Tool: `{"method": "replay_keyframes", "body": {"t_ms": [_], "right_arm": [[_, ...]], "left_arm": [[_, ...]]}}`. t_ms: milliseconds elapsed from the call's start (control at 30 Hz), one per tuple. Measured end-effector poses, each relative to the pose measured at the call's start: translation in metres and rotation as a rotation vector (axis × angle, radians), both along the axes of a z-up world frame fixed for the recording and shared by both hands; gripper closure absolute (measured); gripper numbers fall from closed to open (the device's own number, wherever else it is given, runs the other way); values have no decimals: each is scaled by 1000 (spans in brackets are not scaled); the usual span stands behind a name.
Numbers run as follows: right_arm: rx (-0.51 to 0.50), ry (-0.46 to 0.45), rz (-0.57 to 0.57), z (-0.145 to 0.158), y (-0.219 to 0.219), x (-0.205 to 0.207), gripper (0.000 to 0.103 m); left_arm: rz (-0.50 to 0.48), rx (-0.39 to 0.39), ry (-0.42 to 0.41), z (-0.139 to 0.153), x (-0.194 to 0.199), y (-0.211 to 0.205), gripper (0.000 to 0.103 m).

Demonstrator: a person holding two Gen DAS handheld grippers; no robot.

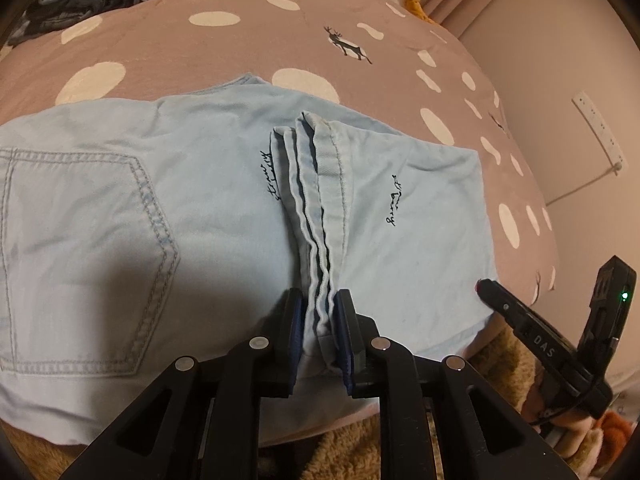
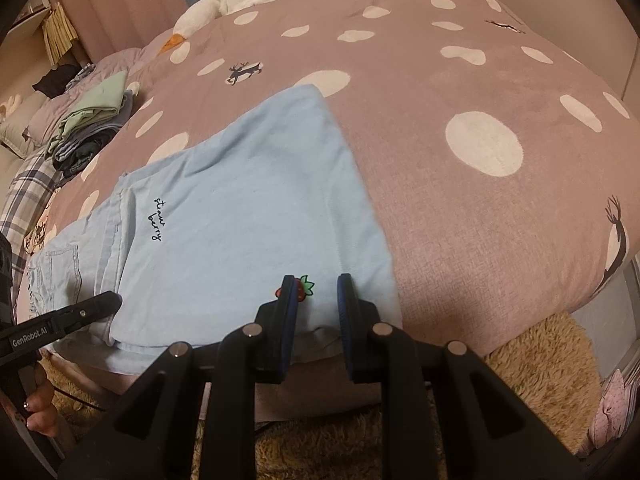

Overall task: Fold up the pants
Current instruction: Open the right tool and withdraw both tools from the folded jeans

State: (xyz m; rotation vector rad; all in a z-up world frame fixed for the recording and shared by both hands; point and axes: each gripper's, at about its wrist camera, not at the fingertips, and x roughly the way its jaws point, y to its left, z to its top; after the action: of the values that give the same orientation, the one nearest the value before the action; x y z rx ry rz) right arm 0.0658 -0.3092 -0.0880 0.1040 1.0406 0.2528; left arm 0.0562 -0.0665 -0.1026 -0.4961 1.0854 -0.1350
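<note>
The light-blue denim pants [image 1: 208,208] lie folded on the pink polka-dot bed [image 1: 240,44]. Left gripper [image 1: 319,320] pinches the stacked hems at lower centre. Only the right view shows the right gripper [image 2: 318,300] open, straddling a strawberry patch [image 2: 305,289].

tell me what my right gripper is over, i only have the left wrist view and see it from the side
Observer: The right gripper sits at the near edge of the pants, a finger on either side of the fabric. I cannot tell whether it pinches.
Operator: anything on the cloth near it
Observer: A small strawberry patch, red with green leaves, lies by its left finger, partly hidden.
Operator: where's my left gripper from there
Observer: The left gripper comes in from the left, its tip at that same near edge.
</note>
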Motion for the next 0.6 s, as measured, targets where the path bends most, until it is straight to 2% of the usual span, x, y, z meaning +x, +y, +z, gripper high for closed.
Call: {"method": "replay_keyframes", "body": {"t_ms": [167,267,300,333,400,433,467,500,533,600], "right_arm": [[-8,-3,-1,0,3,-1,81],[-14,1,4,1,7,1,74],[-20,2,9,3,9,2,67],[-27,-2,27,6,14,3,60],[-50,-26,67,14,26,3,57],[-58,-39,85,17,31,3,57],[-66,-58,103,22,37,3,57],[-70,-86,124,30,46,2,52],[-68,-110,140,37,53,2,42],[-49,-157,171,54,69,1,31]], "left_arm": [[19,-9,-12,0,-7,1,84],[22,-17,-12,3,-9,2,83],[25,-11,-10,6,-11,2,81],[25,4,-18,10,-13,1,77],[33,38,-55,20,-22,2,71],[43,54,-80,26,-27,4,63],[53,61,-100,31,-31,7,49],[69,65,-118,36,-36,11,40],[90,66,-136,41,-40,16,28],[135,65,-173,51,-49,28,25]]}}
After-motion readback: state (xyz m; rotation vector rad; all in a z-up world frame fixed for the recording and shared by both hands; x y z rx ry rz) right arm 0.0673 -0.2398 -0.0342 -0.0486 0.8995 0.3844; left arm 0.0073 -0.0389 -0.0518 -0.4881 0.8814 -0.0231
